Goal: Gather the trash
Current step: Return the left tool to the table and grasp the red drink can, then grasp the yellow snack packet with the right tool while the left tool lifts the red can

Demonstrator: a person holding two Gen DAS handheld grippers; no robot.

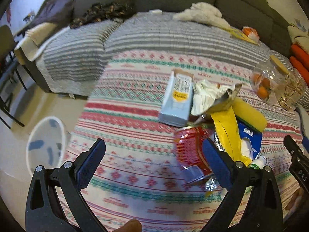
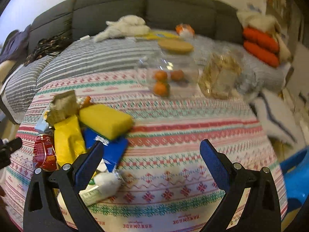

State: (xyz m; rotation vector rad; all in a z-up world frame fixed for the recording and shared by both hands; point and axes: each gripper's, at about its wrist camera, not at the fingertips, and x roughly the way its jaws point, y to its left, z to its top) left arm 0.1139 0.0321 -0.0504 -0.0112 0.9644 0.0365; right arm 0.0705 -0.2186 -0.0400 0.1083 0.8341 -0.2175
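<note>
A pile of trash lies on the patterned tablecloth (image 1: 135, 96): a pale blue carton (image 1: 176, 100), crumpled white paper (image 1: 206, 94), a crushed red can (image 1: 190, 150), a yellow wrapper (image 1: 226, 133), a yellow sponge (image 1: 249, 112) and a blue packet (image 1: 249, 135). My left gripper (image 1: 154, 154) is open and empty, hovering just left of the can. In the right wrist view my right gripper (image 2: 152, 156) is open and empty above the cloth, right of the pile: sponge (image 2: 106, 120), yellow wrapper (image 2: 67, 139), red can (image 2: 43, 150), blue packet (image 2: 114, 148), white wad (image 2: 108, 180).
A white bin (image 1: 46, 145) stands on the floor left of the table. A clear jar with oranges (image 2: 166, 73) and a cork lid, plus a clear bag of snacks (image 2: 220, 75), sit at the table's far side. A grey sofa (image 2: 135, 5) lies behind. A blue chair (image 2: 295, 177) stands at right.
</note>
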